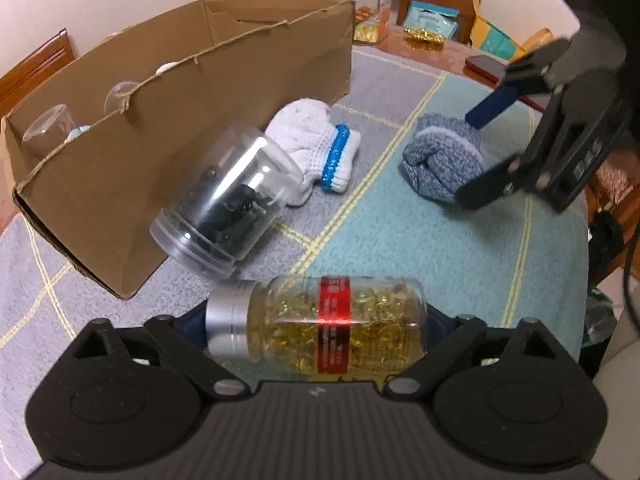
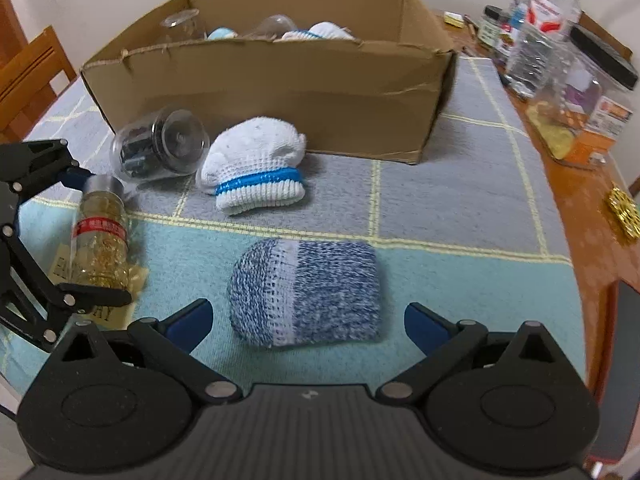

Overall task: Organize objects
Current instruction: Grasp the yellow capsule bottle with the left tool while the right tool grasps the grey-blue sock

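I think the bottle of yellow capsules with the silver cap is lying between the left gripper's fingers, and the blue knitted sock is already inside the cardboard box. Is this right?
Not quite. The blue knitted sock lies on the mat in front of the cardboard box, between the open right gripper's fingers, as the right wrist view shows. The bottle of yellow capsules does lie between the left gripper's fingers.

Matte black 2-finger handheld grippers with blue finger pads

The right gripper (image 2: 306,320) has a ribbed black body, 2 round pivot housings, silver screws at its linkage joints and dark blue fingertips (image 2: 188,322). The left gripper (image 1: 316,320) is built alike; seen from it, the right one bears pale lettering and a black cable.
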Demonstrator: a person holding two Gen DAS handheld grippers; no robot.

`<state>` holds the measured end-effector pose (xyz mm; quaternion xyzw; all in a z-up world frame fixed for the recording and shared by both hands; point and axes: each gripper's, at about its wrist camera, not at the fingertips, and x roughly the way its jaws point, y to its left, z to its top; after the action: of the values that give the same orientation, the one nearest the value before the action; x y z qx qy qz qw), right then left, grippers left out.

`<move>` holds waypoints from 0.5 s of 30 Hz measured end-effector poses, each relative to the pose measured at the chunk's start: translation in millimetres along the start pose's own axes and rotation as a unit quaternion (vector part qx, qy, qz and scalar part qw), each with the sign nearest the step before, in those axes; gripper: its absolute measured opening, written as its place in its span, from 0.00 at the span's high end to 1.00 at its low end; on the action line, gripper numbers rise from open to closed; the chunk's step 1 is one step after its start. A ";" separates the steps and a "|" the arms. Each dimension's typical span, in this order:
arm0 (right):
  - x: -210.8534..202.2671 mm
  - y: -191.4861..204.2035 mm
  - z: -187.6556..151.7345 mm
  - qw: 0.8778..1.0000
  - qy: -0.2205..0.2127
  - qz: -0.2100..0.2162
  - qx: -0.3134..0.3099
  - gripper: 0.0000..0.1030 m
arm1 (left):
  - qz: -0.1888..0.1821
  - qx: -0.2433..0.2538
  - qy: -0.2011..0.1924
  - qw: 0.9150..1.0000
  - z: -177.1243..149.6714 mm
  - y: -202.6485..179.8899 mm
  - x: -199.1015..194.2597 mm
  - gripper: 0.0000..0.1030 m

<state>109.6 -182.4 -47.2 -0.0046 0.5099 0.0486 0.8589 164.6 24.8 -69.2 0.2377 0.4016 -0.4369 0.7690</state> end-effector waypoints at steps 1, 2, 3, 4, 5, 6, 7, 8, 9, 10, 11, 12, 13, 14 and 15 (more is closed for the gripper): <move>3.9 1.0 0.1 1.000 0.001 0.001 -0.005 0.00 | 0.000 -0.005 -0.002 1.000 0.2 0.6 -0.1 0.09; 7.1 2.2 0.1 1.000 0.003 0.002 -0.010 0.00 | 0.000 -0.008 -0.003 1.000 0.2 1.2 -0.1 0.09; 9.7 3.6 0.6 1.000 0.004 0.000 -0.016 0.00 | 0.000 -0.010 -0.003 1.000 1.0 1.0 1.2 0.09; 12.7 5.6 0.7 1.000 0.003 -0.005 -0.023 0.00 | 0.000 -0.014 -0.002 1.000 2.3 0.5 2.7 0.09; 15.7 7.5 0.8 0.999 0.004 -0.009 -0.032 0.00 | 0.000 -0.016 -0.001 1.000 2.6 0.4 3.1 0.09; 18.3 9.3 1.1 0.999 0.004 -0.013 -0.039 0.00 | 0.001 -0.018 -0.002 1.000 2.2 0.6 2.2 0.09; 20.3 10.9 1.7 0.999 0.004 -0.015 -0.045 0.00 | 0.002 -0.020 -0.002 1.000 1.8 1.0 1.2 0.09; 21.0 11.6 2.1 0.999 0.002 -0.014 -0.050 0.00 | 0.003 -0.023 -0.001 1.000 2.4 0.6 1.5 0.09; 21.9 12.2 3.2 0.999 0.000 -0.011 -0.052 0.00 | 0.003 -0.026 -0.001 1.000 3.1 0.5 2.6 0.09; 23.2 12.4 4.5 0.999 0.000 -0.008 -0.052 0.00 | 0.003 -0.031 0.000 1.000 3.3 0.8 3.2 0.09; 23.9 12.0 5.8 0.999 0.001 -0.005 -0.053 0.00 | 0.003 -0.037 0.000 0.999 3.2 1.2 3.0 0.09; 24.6 11.7 7.4 0.999 0.002 -0.003 -0.053 0.01 | 0.004 -0.042 0.001 0.999 3.7 1.3 3.2 0.09; 24.5 11.2 8.0 0.998 0.003 -0.002 -0.055 0.02 | 0.004 -0.048 0.002 0.999 3.9 1.6 2.8 0.09; 24.1 10.9 8.8 0.998 0.002 -0.002 -0.056 0.05 | 0.005 -0.056 0.003 0.998 4.2 2.0 2.2 0.10; 23.3 10.5 9.5 0.998 0.002 0.000 -0.055 0.07 | 0.006 -0.063 0.005 0.998 4.1 2.0 2.0 0.10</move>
<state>128.1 -169.5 -62.6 -0.0524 0.5085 0.0763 0.8561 168.6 21.9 -68.5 0.1933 0.4309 -0.4050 0.7829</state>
